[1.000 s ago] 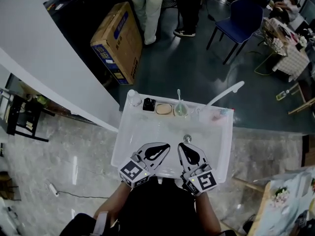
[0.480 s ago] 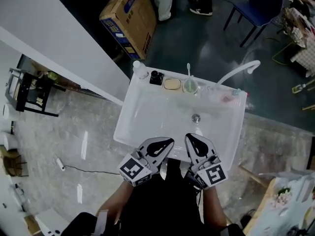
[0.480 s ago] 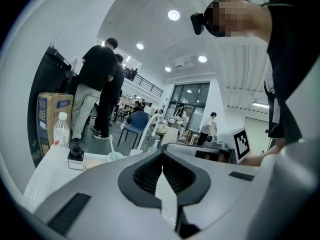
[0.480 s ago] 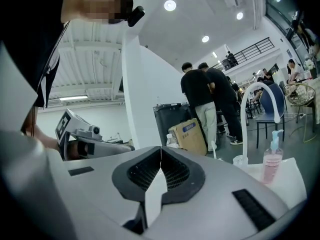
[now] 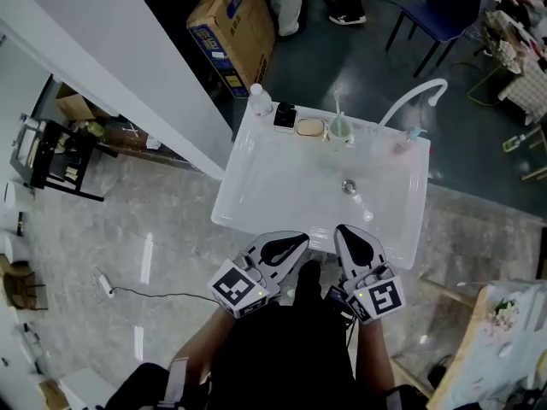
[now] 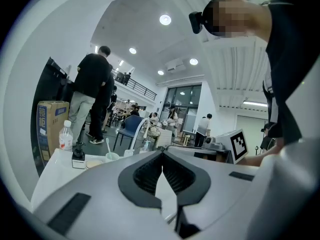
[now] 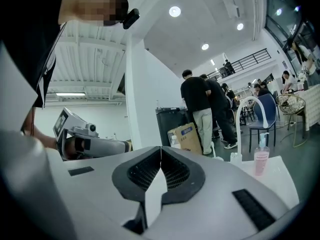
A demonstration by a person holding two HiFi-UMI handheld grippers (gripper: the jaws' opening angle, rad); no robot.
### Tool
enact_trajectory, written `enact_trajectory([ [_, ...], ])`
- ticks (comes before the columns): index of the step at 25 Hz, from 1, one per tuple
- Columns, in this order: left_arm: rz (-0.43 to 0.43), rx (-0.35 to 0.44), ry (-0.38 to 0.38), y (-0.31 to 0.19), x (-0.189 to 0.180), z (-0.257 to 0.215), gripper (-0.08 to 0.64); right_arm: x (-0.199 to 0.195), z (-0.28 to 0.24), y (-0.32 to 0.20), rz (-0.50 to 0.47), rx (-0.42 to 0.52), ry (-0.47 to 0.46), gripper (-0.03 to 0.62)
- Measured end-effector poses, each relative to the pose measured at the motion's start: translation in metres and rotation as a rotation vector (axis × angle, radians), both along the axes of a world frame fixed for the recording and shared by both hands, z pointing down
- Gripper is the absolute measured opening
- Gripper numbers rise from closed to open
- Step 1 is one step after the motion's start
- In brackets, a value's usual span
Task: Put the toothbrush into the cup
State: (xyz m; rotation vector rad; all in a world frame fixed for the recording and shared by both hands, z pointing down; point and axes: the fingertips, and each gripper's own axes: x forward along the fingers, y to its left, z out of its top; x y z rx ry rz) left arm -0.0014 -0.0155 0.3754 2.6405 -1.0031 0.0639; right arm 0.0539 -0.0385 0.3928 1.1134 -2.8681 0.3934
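Note:
A toothbrush [image 5: 338, 107] stands upright in a pale green cup [image 5: 339, 129] on the back rim of the white sink [image 5: 248, 186]. The left gripper view shows that cup [image 6: 112, 156] small and far off, with the toothbrush [image 6: 107, 146] sticking out of it. My left gripper [image 5: 299, 241] and right gripper [image 5: 343, 231] hover side by side at the sink's near edge, close to my body and far from the cup. Both are shut with nothing between the jaws [image 6: 162, 155] [image 7: 160, 150].
Along the back rim stand a clear bottle [image 5: 261, 99], a black item [image 5: 285, 116], a soap dish [image 5: 309, 128], a curved white faucet [image 5: 412, 99] and a pink bottle [image 5: 402, 138]. A cardboard box [image 5: 235, 15], people and a blue chair [image 5: 436, 7] lie beyond.
Both grippers have drawn back from over the basin to its near edge, toward my body. They stay shut. The sink now sits higher in the head view.

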Motion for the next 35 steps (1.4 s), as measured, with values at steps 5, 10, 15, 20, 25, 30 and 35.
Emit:
enact_trajectory([
  [5,0.021,0.029,0.017,0.073,-0.034,-0.003,0.011,-0.034,-0.009,0.072,0.022,0.020,0.000,0.017],
  [10,0.022,0.032,0.000,0.155,-0.071,-0.003,0.010,-0.084,-0.008,0.167,0.006,0.017,0.005,0.017],
  [15,0.031,0.022,0.019,0.230,-0.099,-0.008,0.010,-0.109,-0.016,0.247,0.013,0.004,0.018,0.017],
  [20,0.042,0.046,0.063,0.279,-0.113,-0.017,0.011,-0.119,-0.029,0.298,-0.001,0.033,0.057,0.018],
  [25,0.049,0.047,0.042,0.306,-0.104,-0.016,0.011,-0.103,-0.036,0.329,0.003,0.043,0.055,0.018],
  [30,0.064,0.030,0.026,0.318,-0.082,-0.021,0.011,-0.086,-0.043,0.350,0.000,0.030,0.047,0.017],
  [35,0.084,0.028,0.035,0.326,-0.055,-0.029,0.010,-0.065,-0.049,0.360,0.011,0.023,0.034,0.017],
])
